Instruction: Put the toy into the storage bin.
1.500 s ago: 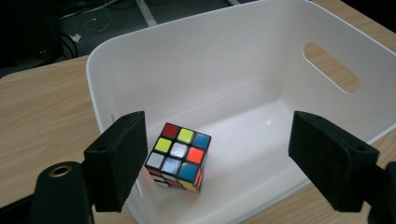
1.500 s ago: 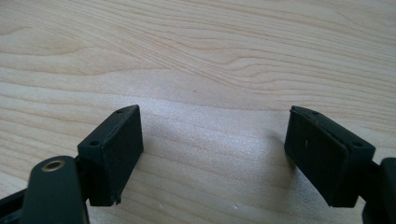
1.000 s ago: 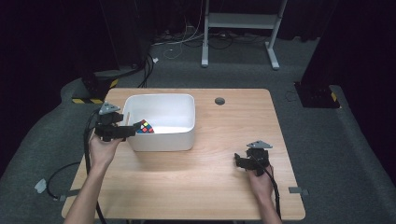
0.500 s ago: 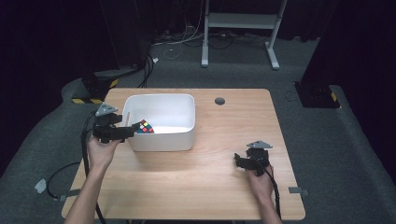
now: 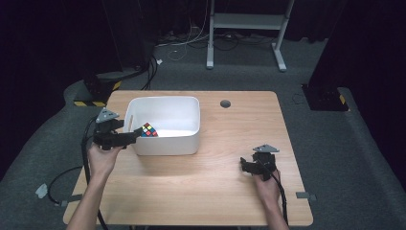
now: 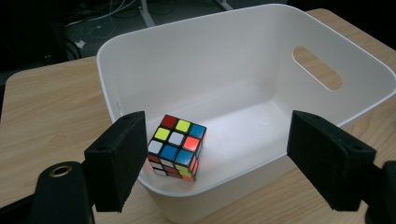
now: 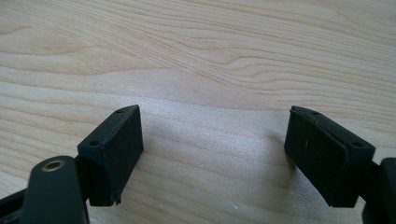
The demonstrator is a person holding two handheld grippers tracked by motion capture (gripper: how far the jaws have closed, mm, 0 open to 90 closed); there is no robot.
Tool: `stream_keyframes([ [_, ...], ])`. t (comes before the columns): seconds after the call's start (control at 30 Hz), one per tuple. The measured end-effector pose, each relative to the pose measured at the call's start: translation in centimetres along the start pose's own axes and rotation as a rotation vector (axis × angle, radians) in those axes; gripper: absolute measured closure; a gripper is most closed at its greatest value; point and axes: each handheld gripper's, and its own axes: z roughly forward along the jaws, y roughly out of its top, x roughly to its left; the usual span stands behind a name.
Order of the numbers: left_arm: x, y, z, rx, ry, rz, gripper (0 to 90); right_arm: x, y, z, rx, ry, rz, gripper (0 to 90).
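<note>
A scrambled colour cube (image 5: 149, 130) (image 6: 177, 147) lies inside the white bin (image 5: 165, 99) (image 6: 210, 60), at the bin's left near corner. My left gripper (image 5: 136, 135) (image 6: 217, 126) is held at the bin's left side and points over its rim toward the cube. Its jaws stand wide apart and nothing is pressed between the pads; the cube sits beyond the left pad (image 6: 119, 163). My right gripper (image 5: 246, 165) (image 7: 212, 121) rests low over the bare wood at the table's right front, open and empty.
The wooden table (image 5: 215, 191) has a small round cable hole (image 5: 225, 103) behind the bin. The bin wall has an oval handle slot (image 6: 317, 67). Cables trail from both grippers off the front edge. Dark floor and a metal stand lie beyond the table.
The left gripper has edged slightly to the left, away from the bin. The cube, the bin and the right gripper stay where they were.
</note>
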Motion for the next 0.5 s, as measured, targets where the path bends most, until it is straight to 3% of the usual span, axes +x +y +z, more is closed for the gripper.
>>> stream_keyframes([
  [0.07,-0.06,-0.11,-0.21,-0.004,0.019,0.012,20.5,0.00,0.00,0.00,0.000,0.000,0.000,19.3],
  [0.5,-0.12,-0.82,-1.02,-0.026,0.021,0.003,20.2,0.00,0.00,0.00,0.000,0.000,0.000,19.3],
])
